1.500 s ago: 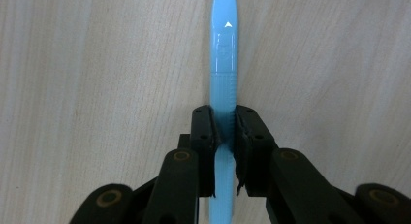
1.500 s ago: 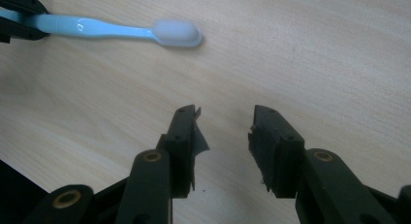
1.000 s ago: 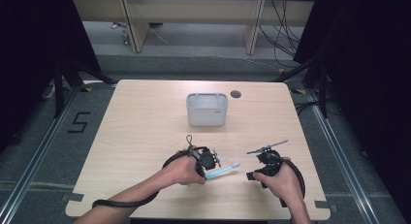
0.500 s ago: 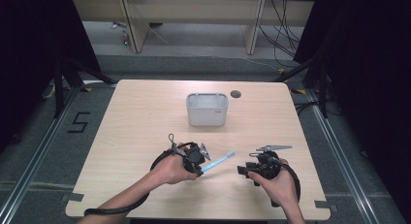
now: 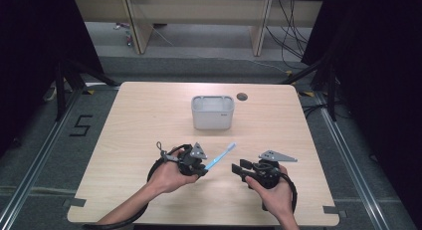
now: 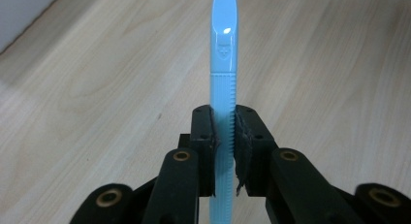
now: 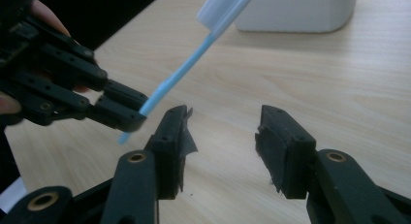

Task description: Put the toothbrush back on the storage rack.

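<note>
Two grippers sit low over the near half of the bench, one in each of the person's hands. The left gripper (image 5: 199,165) is clamped on a light blue toothbrush (image 5: 219,157); in the left gripper view its black jaws press from both sides on the ribbed part of the handle (image 6: 223,112), which runs straight up between them and on past their tips. From the high view the toothbrush slants up and away from that gripper toward the far right, its head end raised clear of the bench surface. The left hand (image 5: 169,174) wraps the gripper body, with a black cable looping back along the forearm toward the near edge.

Just beside it to the right, the right gripper (image 5: 238,169) is held in the right hand (image 5: 271,190) with its jaws spread wide and nothing between them. In the right gripper view the toothbrush (image 7: 194,59) crosses above its left jaw, apart from it, with the white head end high in front of the container.

Farther out, near the middle of the far half of the bench (image 5: 124,135), stands a white rectangular container (image 5: 212,112), open at the top. A small dark round hole (image 5: 242,96) lies in the bench near the far edge, just right of the container.
</note>
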Tool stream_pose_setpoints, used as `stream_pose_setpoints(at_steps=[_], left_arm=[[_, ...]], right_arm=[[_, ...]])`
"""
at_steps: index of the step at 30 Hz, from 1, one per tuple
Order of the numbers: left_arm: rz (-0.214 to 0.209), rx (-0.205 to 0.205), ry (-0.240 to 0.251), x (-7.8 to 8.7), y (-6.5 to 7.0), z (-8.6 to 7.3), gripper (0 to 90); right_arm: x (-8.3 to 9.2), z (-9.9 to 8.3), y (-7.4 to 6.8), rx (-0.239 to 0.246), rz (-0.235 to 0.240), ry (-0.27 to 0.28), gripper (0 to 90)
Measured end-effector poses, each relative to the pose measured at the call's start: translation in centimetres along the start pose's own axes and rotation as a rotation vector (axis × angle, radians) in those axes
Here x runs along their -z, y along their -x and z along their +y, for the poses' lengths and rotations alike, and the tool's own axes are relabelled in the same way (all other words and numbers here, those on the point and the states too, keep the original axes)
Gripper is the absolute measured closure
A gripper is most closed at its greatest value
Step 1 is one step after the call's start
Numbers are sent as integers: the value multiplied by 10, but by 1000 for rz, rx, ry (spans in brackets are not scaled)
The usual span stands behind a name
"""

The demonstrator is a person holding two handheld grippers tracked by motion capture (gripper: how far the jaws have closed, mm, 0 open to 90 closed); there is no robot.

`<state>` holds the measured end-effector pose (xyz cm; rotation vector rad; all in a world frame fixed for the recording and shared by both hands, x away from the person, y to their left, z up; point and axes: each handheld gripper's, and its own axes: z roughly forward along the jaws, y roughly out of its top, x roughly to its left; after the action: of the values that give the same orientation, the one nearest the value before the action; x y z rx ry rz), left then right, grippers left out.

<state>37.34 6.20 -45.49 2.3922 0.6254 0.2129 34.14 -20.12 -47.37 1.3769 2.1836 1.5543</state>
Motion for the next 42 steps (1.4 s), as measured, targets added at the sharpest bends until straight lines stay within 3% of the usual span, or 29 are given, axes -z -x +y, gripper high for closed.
stream_pose_setpoints(at_steps=[1, 4, 7, 11, 12, 13, 17, 18, 19, 26, 27, 31, 33, 34, 40, 42], left_arm=[[7, 23, 35, -1, 2, -1, 786], [17, 18, 108, 1, 4, -4, 786], [33, 26, 175, 2, 5, -8, 786], [40, 33, 254, 3, 4, -14, 786], [43, 33, 267, 3, 4, -16, 786], [41, 41, 289, 3, 4, -17, 786], [38, 92, 362, 2, 7, -23, 786], [37, 89, 361, 4, 7, -24, 786], [29, 98, 395, 2, 7, -26, 786], [23, 139, 466, 4, 11, -32, 786], [18, 140, 466, 4, 12, -32, 786], [11, 145, 488, 4, 15, -31, 786], [13, 150, 482, 5, 17, -31, 786], [12, 154, 485, 5, 17, -30, 786], [12, 162, 484, 3, 18, -27, 786], [9, 170, 491, 2, 19, -27, 786]], right_arm=[[-1, 0, -2, -15, 3, 9, 543], [-4, -1, -7, -5, 32, 59, 543], [-3, 1, -9, 15, 27, 105, 536], [-3, 4, -15, -22, 62, 148, 532], [-3, 6, -14, 13, 59, 152, 528], [-4, 7, -16, -4, 81, 162, 527], [-9, 10, -22, 31, 74, 185, 522], [-11, 12, -24, 39, 91, 200, 522], [-13, 14, -27, 44, 92, 210, 529], [-18, 22, -36, 83, 60, 243, 580], [-19, 24, -37, 113, 58, 265, 589], [-24, 27, -40, 105, 62, 281, 630], [-24, 28, -41, 104, 53, 282, 665], [-24, 29, -40, 126, 40, 285, 683], [-25, 31, -43, 103, 61, 289, 777], [-25, 33, -42, 120, 52, 281, 806]])
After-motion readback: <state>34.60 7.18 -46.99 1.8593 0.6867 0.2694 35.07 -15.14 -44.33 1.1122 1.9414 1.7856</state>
